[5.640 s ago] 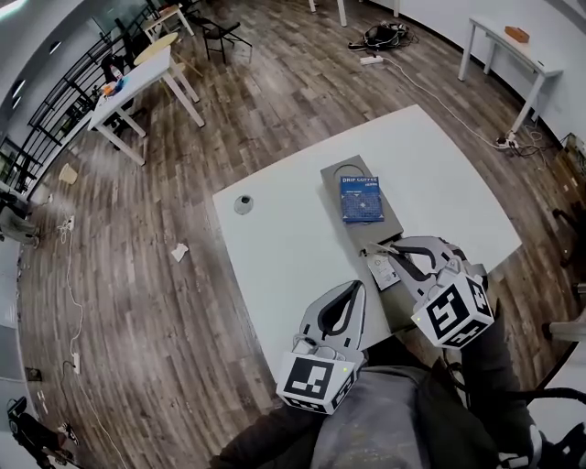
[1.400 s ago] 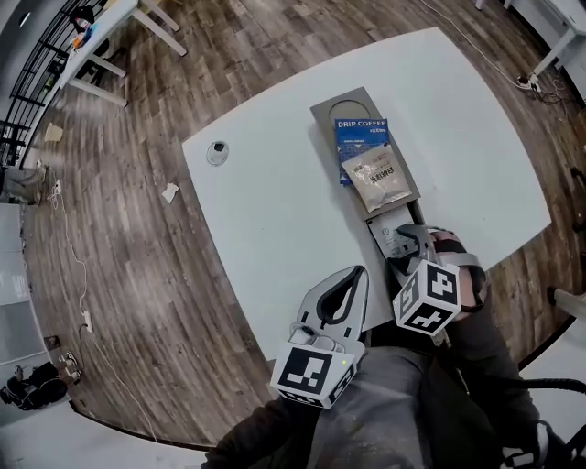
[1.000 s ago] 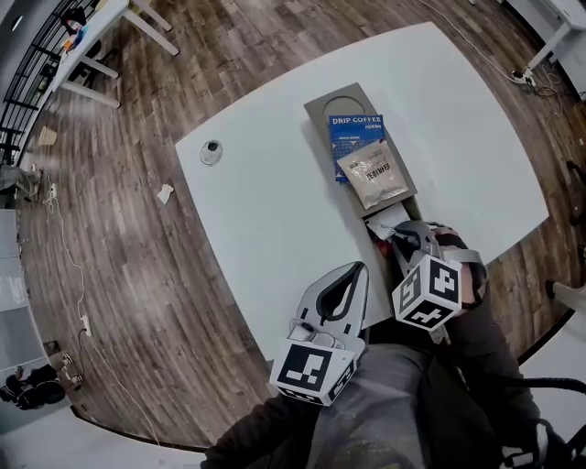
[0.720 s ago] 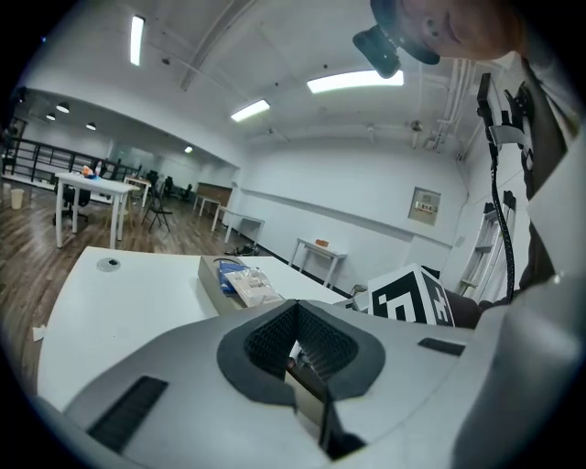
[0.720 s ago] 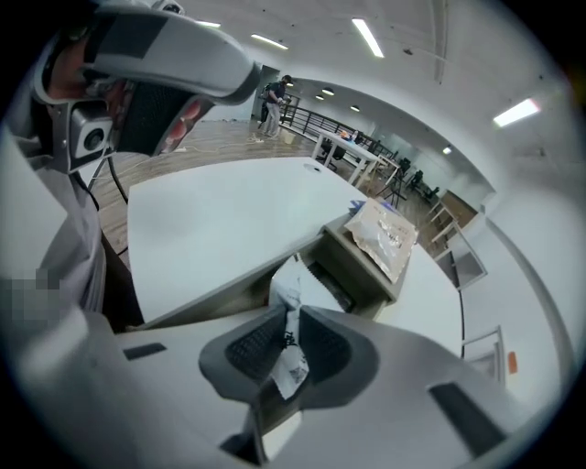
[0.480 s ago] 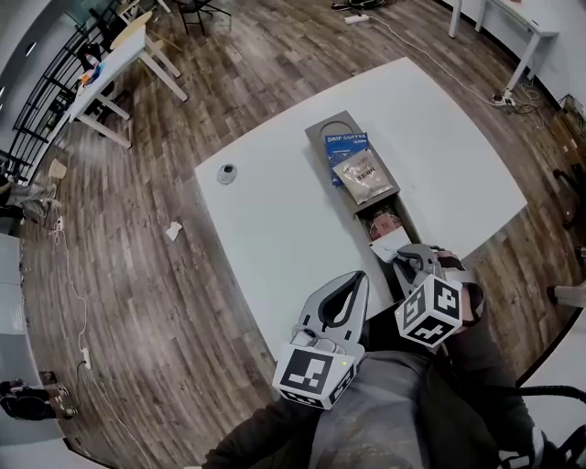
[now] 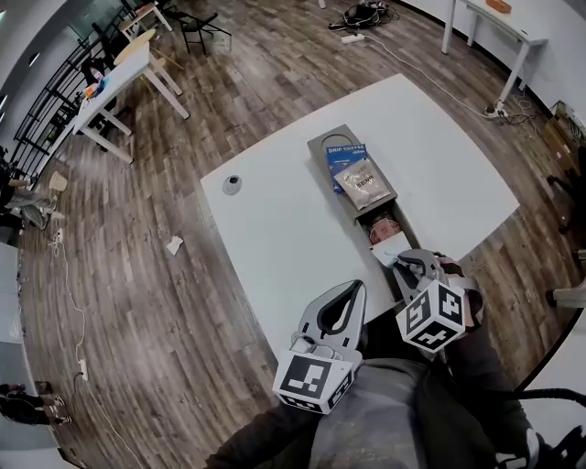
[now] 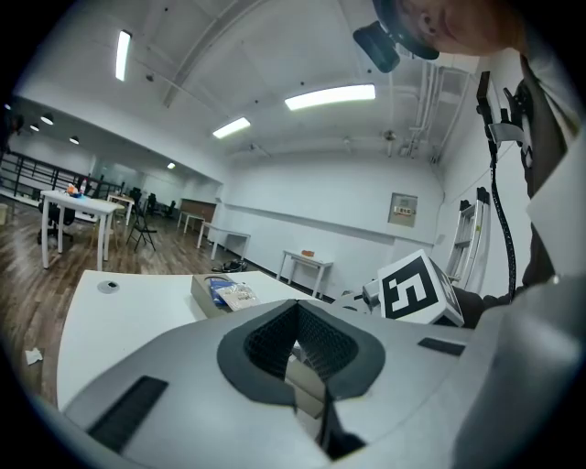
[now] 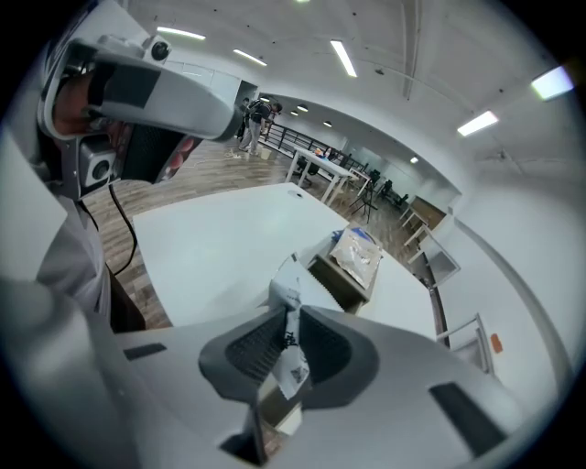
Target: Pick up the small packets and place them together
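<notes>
A long grey box (image 7: pixel 322 145) lies on the white table (image 7: pixel 275 238). A blue drip-coffee packet (image 7: pixel 342 156) rests on it, and a silvery packet (image 7: pixel 362 183) lies partly over the blue one. My right gripper (image 7: pixel 403 264) is shut on a small white packet (image 7: pixel 388 249), held just above the box's open near end. In the right gripper view this packet (image 9: pixel 286 291) sticks up between the pads, with the box (image 9: pixel 331 275) beyond. My left gripper (image 7: pixel 346 295) hovers at the table's near edge, shut with nothing in it (image 8: pixel 295 346).
A small round grey disc (image 7: pixel 233 184) sits near the table's left edge. A paper scrap (image 7: pixel 173 245) lies on the wooden floor to the left. Other white tables (image 7: pixel 137 69) and floor cables (image 7: pixel 366 14) stand far behind.
The silvery packet, absent in the oldest frame, lies on the blue one. The right gripper has lifted the white packet out of the box's near end and drawn back. Both grippers have risen.
</notes>
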{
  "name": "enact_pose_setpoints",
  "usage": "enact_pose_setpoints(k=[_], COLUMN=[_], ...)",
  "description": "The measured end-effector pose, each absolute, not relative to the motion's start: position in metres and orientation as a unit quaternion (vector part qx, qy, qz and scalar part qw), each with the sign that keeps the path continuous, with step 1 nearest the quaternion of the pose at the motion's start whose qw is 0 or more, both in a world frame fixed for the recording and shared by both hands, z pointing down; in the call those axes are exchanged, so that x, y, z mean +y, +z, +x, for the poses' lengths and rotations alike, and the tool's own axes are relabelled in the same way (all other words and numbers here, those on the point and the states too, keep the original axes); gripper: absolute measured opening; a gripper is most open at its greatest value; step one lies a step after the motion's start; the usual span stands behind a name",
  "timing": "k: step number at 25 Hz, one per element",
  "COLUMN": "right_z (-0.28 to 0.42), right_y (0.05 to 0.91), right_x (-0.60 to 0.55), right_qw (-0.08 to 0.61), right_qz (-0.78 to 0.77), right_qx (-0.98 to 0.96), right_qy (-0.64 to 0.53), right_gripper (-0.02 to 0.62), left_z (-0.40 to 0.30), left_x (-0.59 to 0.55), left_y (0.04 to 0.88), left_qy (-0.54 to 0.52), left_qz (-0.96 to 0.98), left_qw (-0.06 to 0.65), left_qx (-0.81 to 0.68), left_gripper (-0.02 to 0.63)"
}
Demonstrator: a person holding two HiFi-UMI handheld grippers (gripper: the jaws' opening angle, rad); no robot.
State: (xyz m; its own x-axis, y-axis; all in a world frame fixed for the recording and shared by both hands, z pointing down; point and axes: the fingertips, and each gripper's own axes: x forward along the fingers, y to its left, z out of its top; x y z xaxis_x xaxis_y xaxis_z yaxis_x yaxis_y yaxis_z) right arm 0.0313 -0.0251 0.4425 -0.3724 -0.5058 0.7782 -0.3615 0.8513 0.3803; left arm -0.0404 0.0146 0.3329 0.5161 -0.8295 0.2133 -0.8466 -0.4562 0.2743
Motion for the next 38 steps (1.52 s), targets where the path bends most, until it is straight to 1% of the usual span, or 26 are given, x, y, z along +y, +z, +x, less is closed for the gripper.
enact_pose_setpoints(k=[11,19,24,31,34,38], right_z=[0.002,-0.021,-0.035,-0.047,-0.051,-0.057], right_y=[0.409,0.39,0.401,0.435,0.441,0.441], right_x=[-0.091,-0.186,-0.225,-0.243,-0.246,-0.245], right_qw=[0.465,0.429,0.417,0.436,0.435,0.425], right_qz=[0.263,0.265,0.243,0.2,0.19,0.18], right_qx=[-0.838,-0.855,-0.87,-0.875,-0.879,-0.886], right_qy=[-0.108,-0.12,-0.096,-0.062,-0.053,-0.043], right_gripper=[0.051,0.052,0.052,0.053,0.067,0.102], left_z=[-0.064,-0.076,-0.083,-0.089,-0.089,-0.093], left_x=[-0.025,-0.085,-0.103,-0.119,-0.122,-0.124], left_y=[0.333,0.35,0.375,0.403,0.409,0.414], left_qy=[0.021,0.031,0.047,0.063,0.065,0.065], left_qz=[0.833,0.81,0.786,0.763,0.756,0.751], left_qw=[0.184,0.214,0.251,0.286,0.297,0.303], left_qx=[-0.521,-0.544,-0.563,-0.577,-0.58,-0.583], left_gripper=[0.003,0.003,0.003,0.003,0.003,0.003])
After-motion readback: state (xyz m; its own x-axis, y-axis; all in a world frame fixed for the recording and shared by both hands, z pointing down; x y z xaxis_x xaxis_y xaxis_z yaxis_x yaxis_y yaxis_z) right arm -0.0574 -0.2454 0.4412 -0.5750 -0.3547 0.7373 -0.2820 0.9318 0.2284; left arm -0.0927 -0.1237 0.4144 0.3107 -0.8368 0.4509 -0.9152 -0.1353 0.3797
